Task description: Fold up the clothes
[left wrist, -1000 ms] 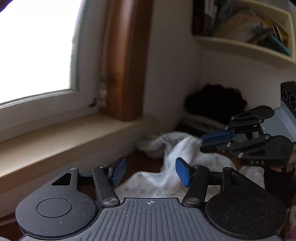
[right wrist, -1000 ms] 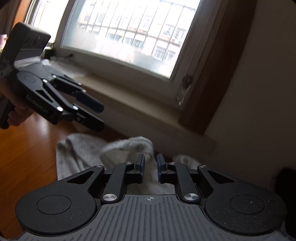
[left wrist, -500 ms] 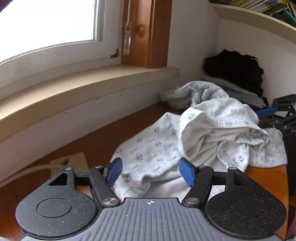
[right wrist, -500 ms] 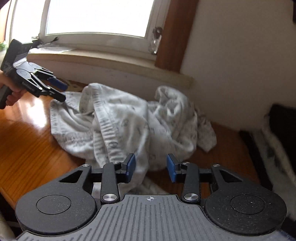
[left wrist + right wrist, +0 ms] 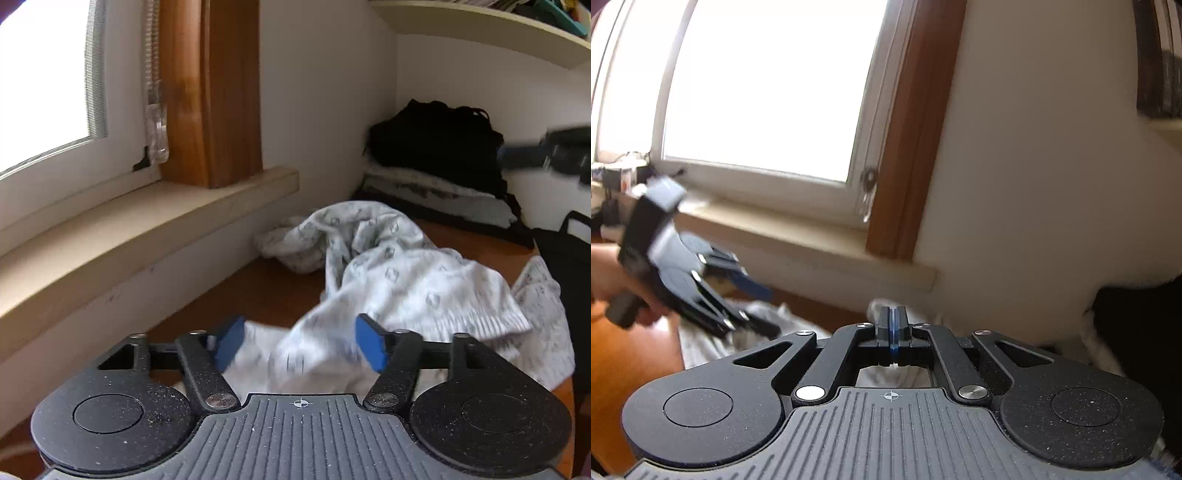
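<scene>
A crumpled white garment with a small grey print [image 5: 399, 280] lies on the wooden table [image 5: 266, 295]. My left gripper [image 5: 299, 343] is open, its blue pads on either side of the garment's near edge, low over it. My right gripper [image 5: 893, 325] is shut with the pads pressed together and nothing visible between them; it is raised above the garment [image 5: 701, 343]. The right gripper shows blurred at the far right of the left wrist view [image 5: 546, 155]. The left gripper shows blurred in the right wrist view [image 5: 750, 306].
A window sill [image 5: 110, 236] runs along the table's left side under a wooden window frame [image 5: 210, 92]. A pile of dark and light clothes [image 5: 436, 166] sits in the far corner. A shelf [image 5: 480, 26] hangs above. A black bag [image 5: 569, 258] stands at right.
My right gripper has closed and lifted up away from the garment. My left gripper has moved down and closer onto the garment's near edge, staying open.
</scene>
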Demonstrator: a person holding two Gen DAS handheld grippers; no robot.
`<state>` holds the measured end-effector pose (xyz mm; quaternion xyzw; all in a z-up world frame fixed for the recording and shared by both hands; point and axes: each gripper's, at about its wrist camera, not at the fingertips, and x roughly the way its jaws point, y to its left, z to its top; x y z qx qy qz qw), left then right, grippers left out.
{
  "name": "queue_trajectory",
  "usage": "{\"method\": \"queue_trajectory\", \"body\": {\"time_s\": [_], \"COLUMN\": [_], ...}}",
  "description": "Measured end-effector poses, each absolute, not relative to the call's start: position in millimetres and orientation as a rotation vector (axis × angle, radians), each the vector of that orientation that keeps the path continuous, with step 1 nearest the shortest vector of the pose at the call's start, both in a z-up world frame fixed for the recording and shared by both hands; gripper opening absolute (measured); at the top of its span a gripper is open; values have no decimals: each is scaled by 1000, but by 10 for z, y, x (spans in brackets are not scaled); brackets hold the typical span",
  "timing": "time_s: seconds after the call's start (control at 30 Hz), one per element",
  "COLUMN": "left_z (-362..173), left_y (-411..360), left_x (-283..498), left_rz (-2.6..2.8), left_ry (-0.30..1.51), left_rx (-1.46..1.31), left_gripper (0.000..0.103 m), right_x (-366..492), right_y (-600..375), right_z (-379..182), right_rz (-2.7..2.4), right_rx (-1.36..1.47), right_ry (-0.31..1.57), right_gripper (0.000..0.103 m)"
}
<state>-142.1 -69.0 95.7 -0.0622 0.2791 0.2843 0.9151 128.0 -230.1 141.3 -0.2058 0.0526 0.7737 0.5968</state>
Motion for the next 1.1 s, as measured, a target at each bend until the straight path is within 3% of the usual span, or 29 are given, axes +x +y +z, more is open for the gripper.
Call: {"method": "queue_trajectory", "body": {"time_s": [0.13, 0.33, 0.5, 0.63, 0.67, 0.73, 0.8, 0.87, 0.9, 1.1], "left_z": [945, 881, 819, 802, 805, 829, 908, 1052, 1139, 1722], "left_y": [-685, -648, -599, -558, -561, -571, -580, -590, -602, -717], "left_x": [-1374, -1571, -1651, -1646, -1633, -1607, -1613, -1670, -1710, -2077], "left_rz": [590, 589, 566, 541, 538, 539, 555, 566, 573, 633], "left_ry": [607, 590, 584, 578, 575, 569, 547, 506, 487, 391], "left_rx": [-70, -158, -206, -241, -240, -235, -234, -238, -232, -181], "left_gripper": [57, 68, 66, 42, 29, 10, 6, 6, 6, 6], "right_x": [1272, 1186, 1201, 1303, 1310, 1324, 1338, 1361, 1371, 1361], "right_y": [-2294, -2267, -2321, -2431, -2450, -2488, -2520, -2466, -2439, -2321], "right_z": [1506, 968, 718, 692, 676, 645, 616, 618, 624, 1180], "right_rz": [1807, 1825, 1821, 1841, 1844, 1850, 1856, 1872, 1879, 1874], "right_rx": [-485, -614, -638, -614, -613, -611, -608, -582, -570, -427], "right_ry": [125, 220, 285, 337, 349, 374, 398, 427, 439, 276], "right_gripper": [7, 29, 40, 48, 49, 49, 47, 35, 15, 9]}}
